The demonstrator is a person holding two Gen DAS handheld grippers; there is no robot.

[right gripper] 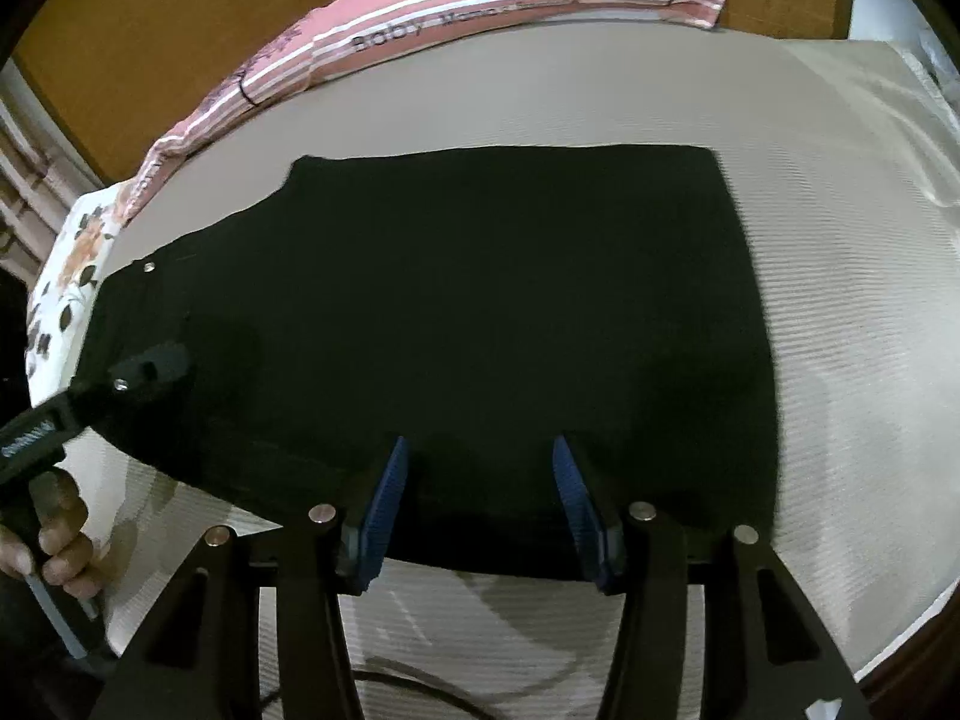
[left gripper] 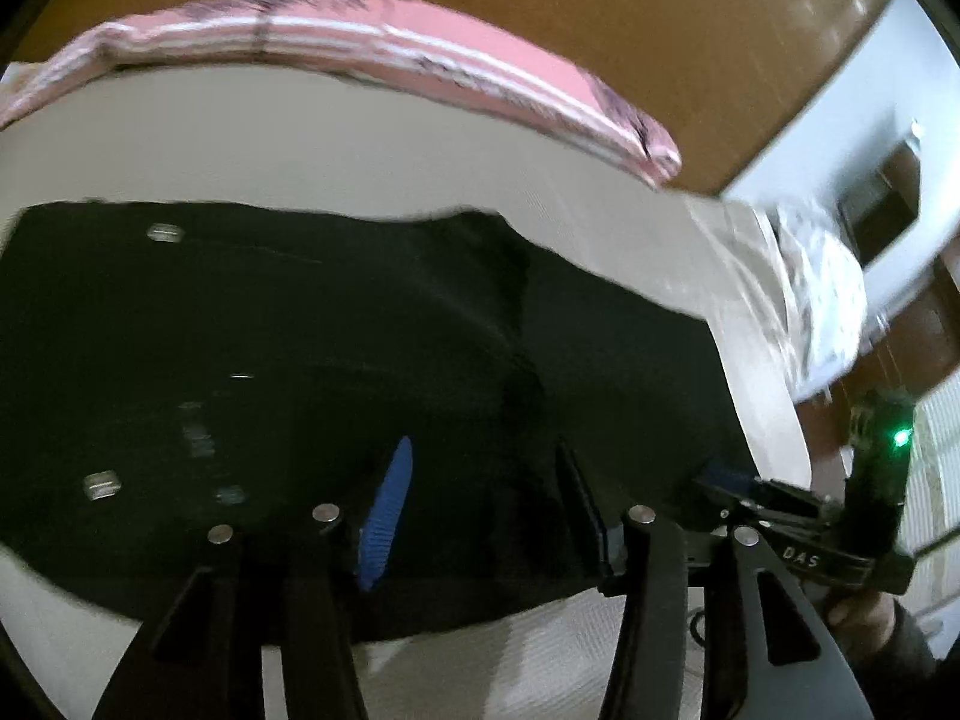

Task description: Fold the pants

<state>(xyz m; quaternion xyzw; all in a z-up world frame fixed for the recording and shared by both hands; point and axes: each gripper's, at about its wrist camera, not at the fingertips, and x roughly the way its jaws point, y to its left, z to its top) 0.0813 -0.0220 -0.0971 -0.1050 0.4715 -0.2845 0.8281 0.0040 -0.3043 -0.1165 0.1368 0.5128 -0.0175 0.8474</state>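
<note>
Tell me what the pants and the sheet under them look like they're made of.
Pants: matte black woven cloth, probably denim or twill; metal rivets glint near the waist, and it lies flat without sheen. Sheet: pale fabric with fine ribbed lines, looks like textured cotton or a knit; fibre uncertain.

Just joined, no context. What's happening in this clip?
A person is folding black pants on a bed with a ribbed white sheet, a handheld gripper in each hand. The pants lie flat, already folded into a compact shape. Both the left gripper and the right gripper hover at the near edge with jaws open and nothing between them. A pink striped pillow sits along the far side of the bed.
</note>
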